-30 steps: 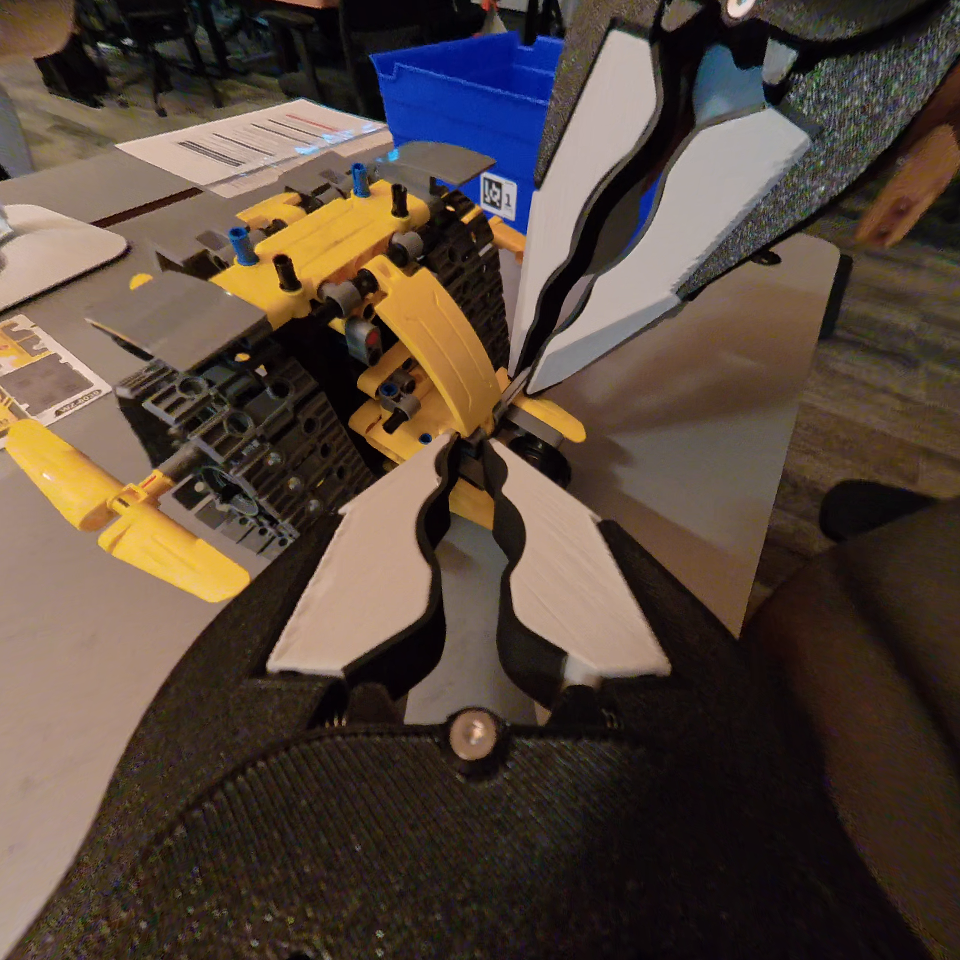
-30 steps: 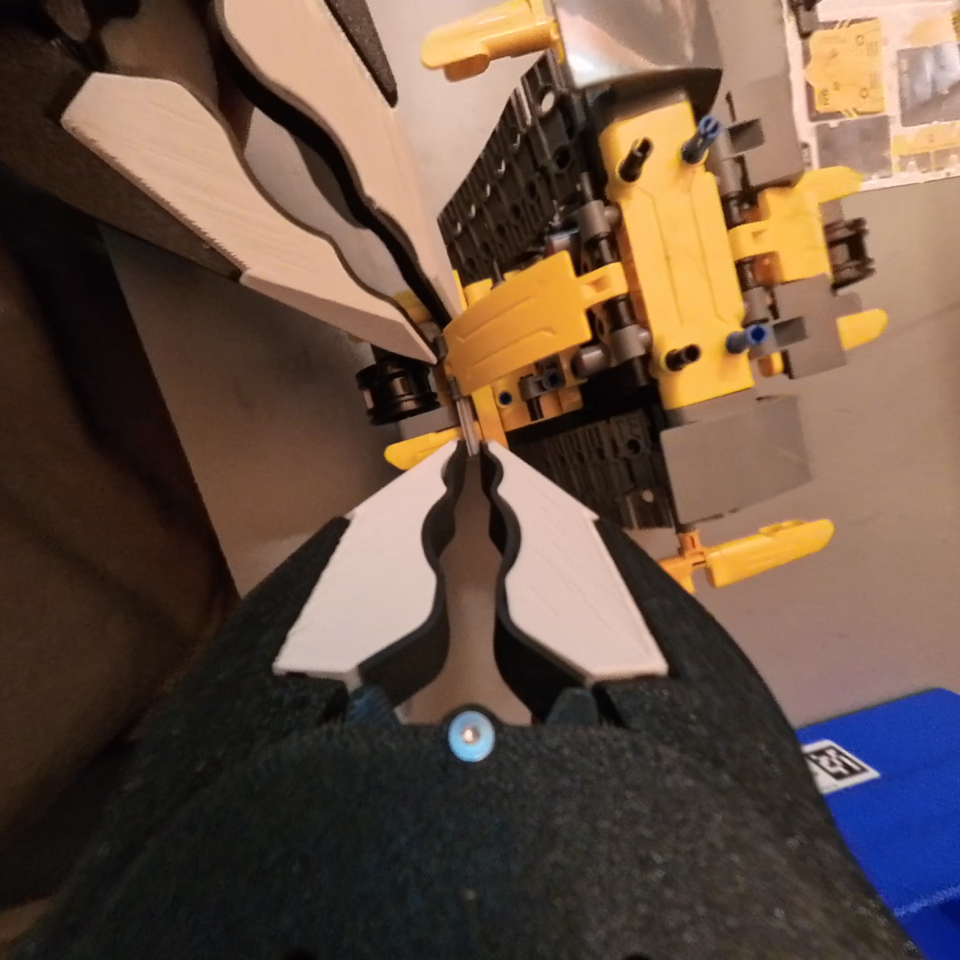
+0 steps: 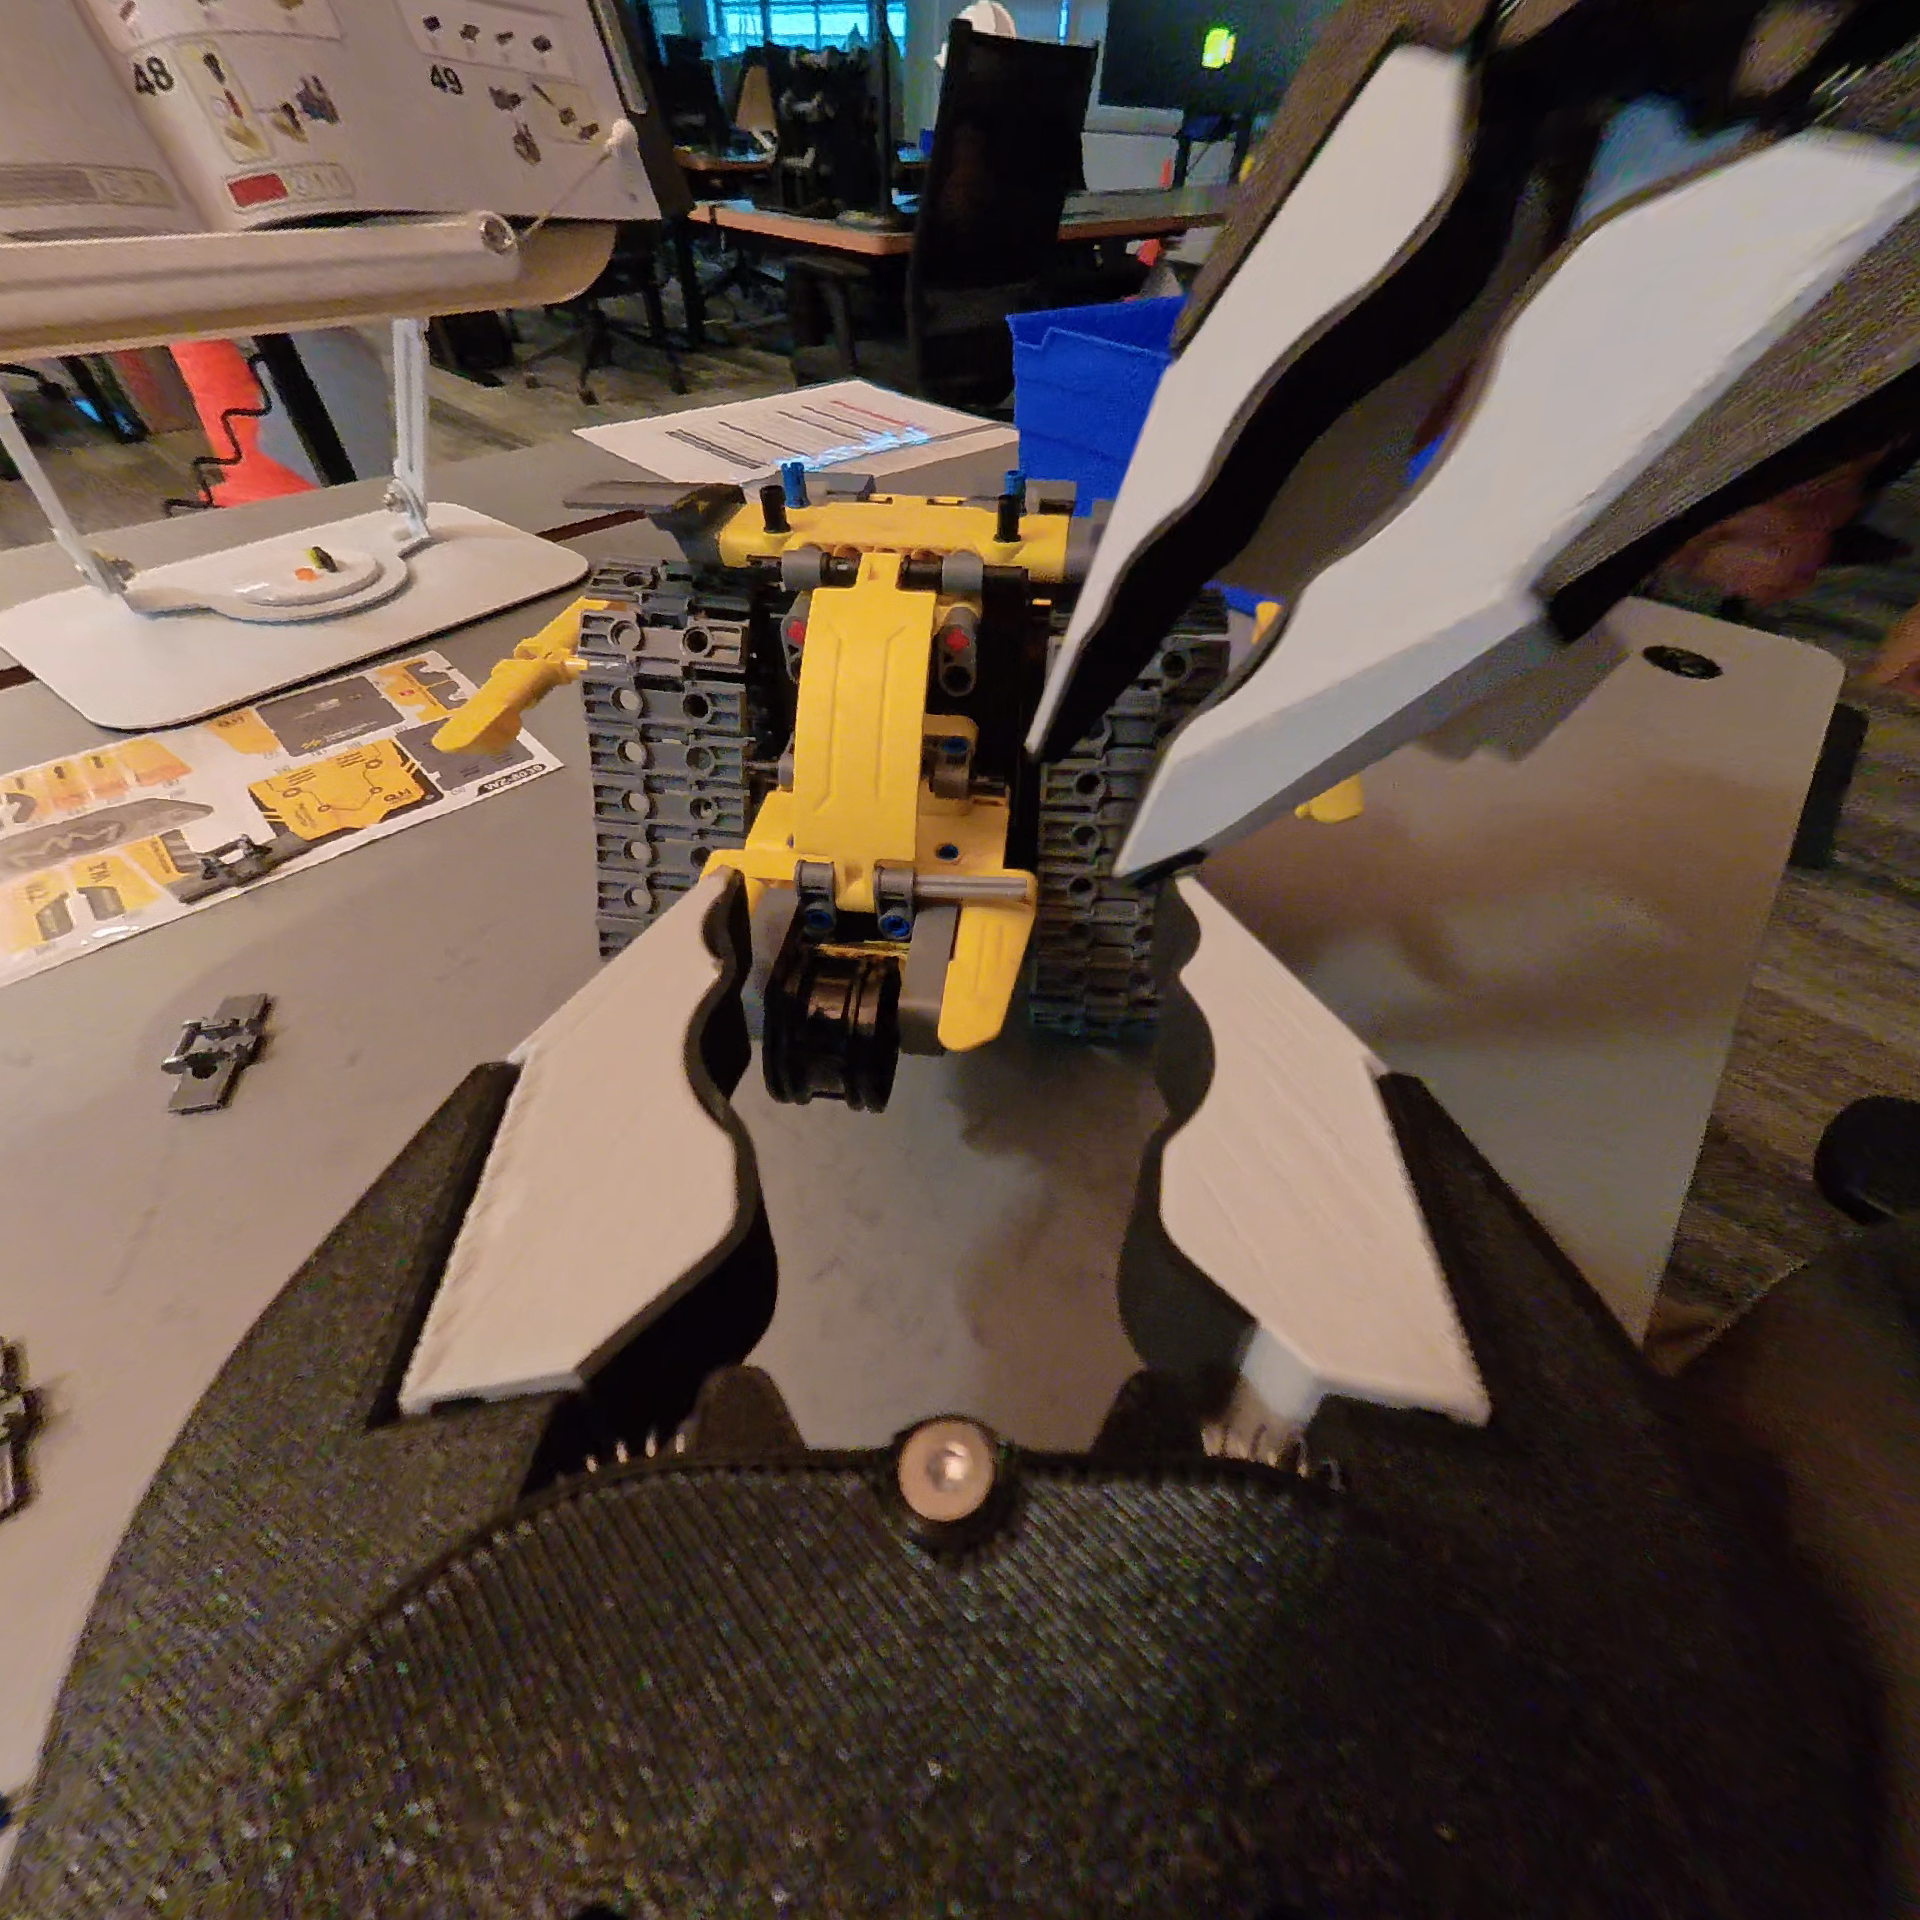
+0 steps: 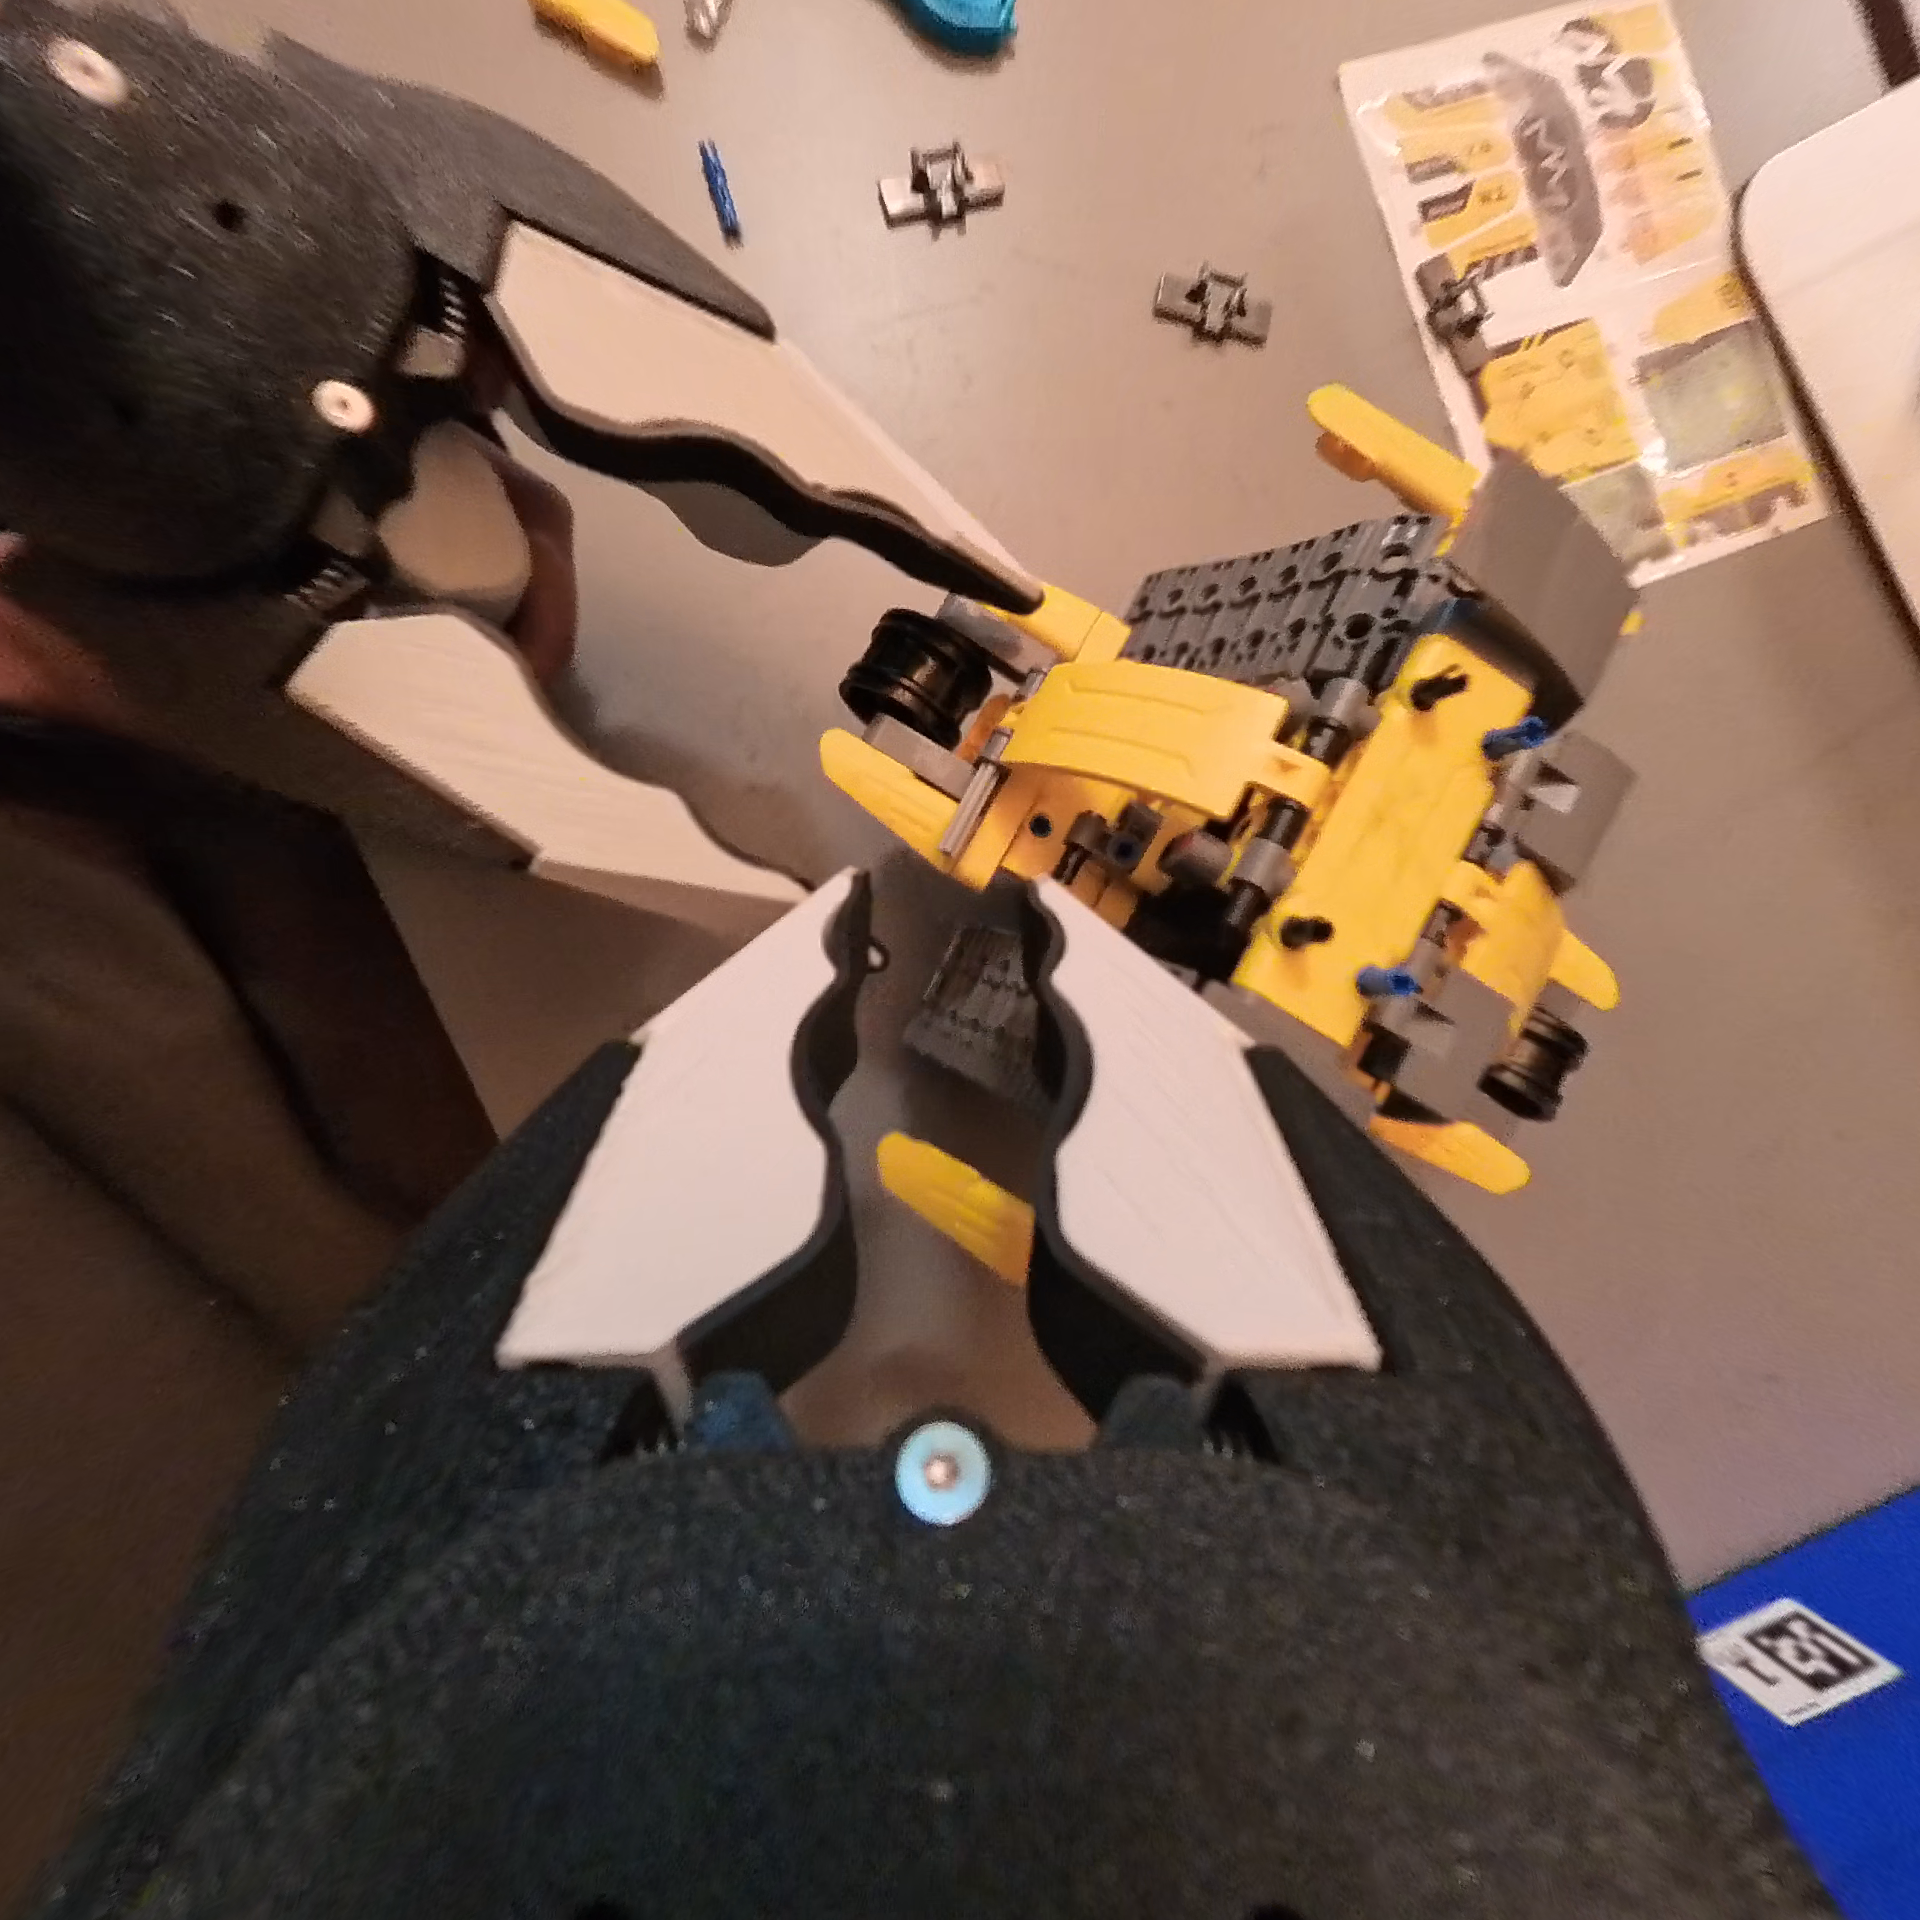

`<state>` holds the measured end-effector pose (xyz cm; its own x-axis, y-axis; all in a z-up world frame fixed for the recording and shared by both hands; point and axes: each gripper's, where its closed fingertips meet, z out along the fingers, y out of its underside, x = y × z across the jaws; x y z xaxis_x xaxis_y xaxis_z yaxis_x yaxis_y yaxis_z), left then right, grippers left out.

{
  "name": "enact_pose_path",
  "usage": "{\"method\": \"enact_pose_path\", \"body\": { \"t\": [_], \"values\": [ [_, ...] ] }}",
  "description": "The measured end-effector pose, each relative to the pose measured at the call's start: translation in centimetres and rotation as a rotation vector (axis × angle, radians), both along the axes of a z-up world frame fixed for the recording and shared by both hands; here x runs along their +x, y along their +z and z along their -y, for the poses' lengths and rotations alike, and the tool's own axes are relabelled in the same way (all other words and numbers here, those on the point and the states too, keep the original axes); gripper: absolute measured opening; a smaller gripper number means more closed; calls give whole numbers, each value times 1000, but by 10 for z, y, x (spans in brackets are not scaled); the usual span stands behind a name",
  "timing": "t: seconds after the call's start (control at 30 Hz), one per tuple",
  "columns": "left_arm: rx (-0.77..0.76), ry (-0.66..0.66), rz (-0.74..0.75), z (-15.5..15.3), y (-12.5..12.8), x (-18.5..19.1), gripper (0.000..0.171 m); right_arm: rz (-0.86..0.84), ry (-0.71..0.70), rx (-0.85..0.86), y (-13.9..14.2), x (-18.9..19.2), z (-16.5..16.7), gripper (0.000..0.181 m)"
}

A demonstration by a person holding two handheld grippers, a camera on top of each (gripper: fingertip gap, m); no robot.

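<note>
Grey surface [image 3: 312, 1195], carrying every item described here, with a blue bin [image 3: 1081, 405] at its far edge. Yellow and grey brick-built tracked vehicle model [image 3: 862, 748] near the middle of the surface, resting on its dark grey tracks, a black pulley wheel [image 3: 831, 1023] at the end facing the left wrist camera. Left gripper [image 3: 951, 883], spread wide and holding nothing; its left fingertip lies against the yellow corner of the model's near end, while its right finger stands clear beside the right-hand track. Right gripper [image 4: 945, 883], part open and likewise holding nothing; in the left wrist view it descends from the upper right with its fingertips at the model's right-hand track, though contact cannot be judged. White document stand [image 3: 291, 613] at far left, bearing an open instruction booklet [image 3: 312, 94]. Printed paper sheet [image 3: 800, 426] behind the model. Sticker sheet [image 3: 239, 779] left of the model, flat on the surface. Loose yellow curved piece [image 4: 956, 1205] lying between the right gripper's fingers in its own view. Loose grey track link [image 3: 216, 1049] near the left gripper, well apart from the model.
</note>
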<state>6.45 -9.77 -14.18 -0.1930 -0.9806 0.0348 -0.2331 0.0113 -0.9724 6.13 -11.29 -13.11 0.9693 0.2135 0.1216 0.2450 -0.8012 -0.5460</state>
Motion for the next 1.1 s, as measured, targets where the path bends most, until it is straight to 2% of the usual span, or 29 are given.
{"method": "enact_pose_path", "body": {
  "t": [0.13,0.3,0.37,0.6,0.7,0.83,0.9,1.03,1.1],
  "values": [
    [30,21,7,-5,0,5,69,-68,37,203,34,-2,6,38],
    [27,-4,-9,-6,-2,8,53,-65,-64,537,68,33,21,37],
    [15,-16,-18,-6,-3,10,44,-87,-108,647,72,46,31,35],
    [31,-14,-28,-7,-5,11,44,-304,-209,839,63,72,54,34],
    [40,-5,-26,-7,-5,11,44,-363,-185,826,65,71,58,36],
    [62,10,-25,-7,-6,11,44,-239,-100,755,70,64,50,38],
    [59,8,-24,-7,-6,11,44,-140,12,645,67,51,37,45],
    [57,7,-23,-7,-6,11,44,217,298,415,53,37,6,47],
    [61,7,-23,-7,-6,11,45,312,460,307,45,27,-6,46]
  ]
}}
